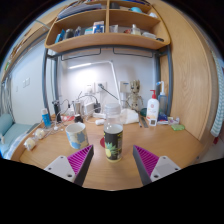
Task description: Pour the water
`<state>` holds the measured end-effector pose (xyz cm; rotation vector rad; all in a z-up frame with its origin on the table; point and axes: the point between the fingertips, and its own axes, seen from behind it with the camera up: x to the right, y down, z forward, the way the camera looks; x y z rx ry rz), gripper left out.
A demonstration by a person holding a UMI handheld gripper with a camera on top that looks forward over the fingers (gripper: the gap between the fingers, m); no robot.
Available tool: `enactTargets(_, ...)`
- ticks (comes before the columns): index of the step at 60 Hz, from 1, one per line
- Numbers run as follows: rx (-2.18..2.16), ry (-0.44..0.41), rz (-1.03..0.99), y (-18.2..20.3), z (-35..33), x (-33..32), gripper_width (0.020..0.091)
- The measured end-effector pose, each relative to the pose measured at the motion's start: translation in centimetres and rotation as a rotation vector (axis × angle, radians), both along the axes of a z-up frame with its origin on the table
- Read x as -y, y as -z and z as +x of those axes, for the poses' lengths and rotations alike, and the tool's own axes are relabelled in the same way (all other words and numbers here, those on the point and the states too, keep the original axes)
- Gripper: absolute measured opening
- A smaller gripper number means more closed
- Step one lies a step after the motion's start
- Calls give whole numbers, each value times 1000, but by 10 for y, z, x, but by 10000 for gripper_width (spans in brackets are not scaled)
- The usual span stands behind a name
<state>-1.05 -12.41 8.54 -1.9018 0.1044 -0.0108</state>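
Shelving (105, 38): wooden, two tiers above the desk, crowded with small items too small to name.

Desk (180, 140): wooden top; clutter runs along its back edge by the wall.

White pump bottle (153, 106): upright near the back edge, to the right.

Bottle (114, 136): clear, dark label, upright on the desk near its front edge, between the fingers. Probably the water source, though its fill level cannot be read.

Mug (77, 135): pale, with a printed design, just left of the bottle and apart from it; the likely receiver.

Gripper (114, 158): fingers spread wide, magenta pads (80, 157) flanking the bottle's base, a gap showing on each side; nothing clamped.

Step in hand: approach to grasp; no pouring begun. Next move calls for closing squarely on the bottle's body, lifting, then tilting over the mug.
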Motion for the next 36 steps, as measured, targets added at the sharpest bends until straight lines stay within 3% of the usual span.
enactTargets(16, 20, -46, 54, 9, 5, -86, 802)
enactTargets(19, 28, -52, 76, 8, 4, -96, 734)
enactTargets(22, 24, -59, 103, 8, 2, -104, 610)
enactTargets(25, 15, -63, 115, 12, 0, -109, 532)
enactTargets(26, 13, -70, 115, 14, -2, -109, 452)
enactTargets(30, 9, -101, 156, 10, -9, -110, 426)
enactTargets(36, 6, -84, 170, 10, -7, -111, 370)
